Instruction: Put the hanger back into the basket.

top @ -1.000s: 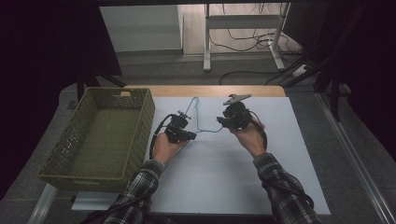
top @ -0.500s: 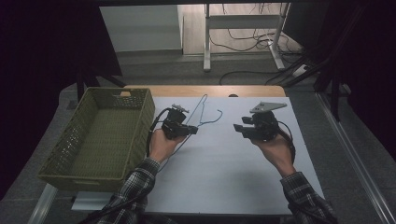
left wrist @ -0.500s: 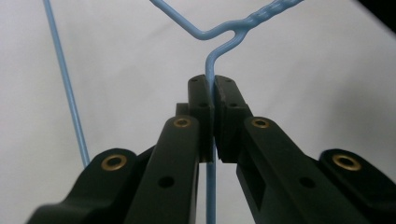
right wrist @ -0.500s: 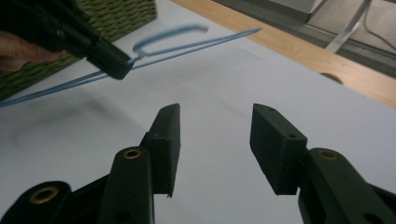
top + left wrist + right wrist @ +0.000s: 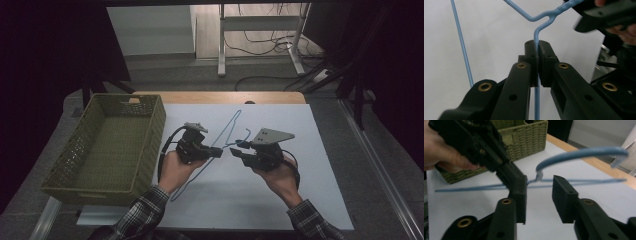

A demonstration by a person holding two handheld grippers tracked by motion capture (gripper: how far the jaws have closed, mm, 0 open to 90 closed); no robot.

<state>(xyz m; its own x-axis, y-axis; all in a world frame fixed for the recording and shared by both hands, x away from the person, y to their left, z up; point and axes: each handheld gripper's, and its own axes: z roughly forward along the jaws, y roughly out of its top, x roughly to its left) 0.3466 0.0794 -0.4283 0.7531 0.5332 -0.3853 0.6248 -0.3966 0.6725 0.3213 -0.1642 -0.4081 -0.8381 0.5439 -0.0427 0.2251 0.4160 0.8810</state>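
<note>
A blue wire hanger (image 5: 228,128) is tilted up off the white sheet, its hook toward the right. My left gripper (image 5: 219,151) is shut on the wire just below the twisted neck (image 5: 536,35), and the pads (image 5: 532,52) pinch it from both sides. My right gripper (image 5: 236,147) faces the left one at the hook (image 5: 579,153). Its jaws have just been closing and still stand apart. The hanger's neck (image 5: 539,176) shows in the gap past the tips, and the pads (image 5: 562,195) do not press on it.
A green woven basket (image 5: 107,145) stands empty at the left of the white sheet (image 5: 300,190), close behind my left hand (image 5: 446,152). The wooden table edge (image 5: 220,97) runs along the back. Cables and a metal stand lie on the floor beyond.
The left hand has raised the hanger and tipped it up. The right hand swung out to the right, then came back in toward the hook.
</note>
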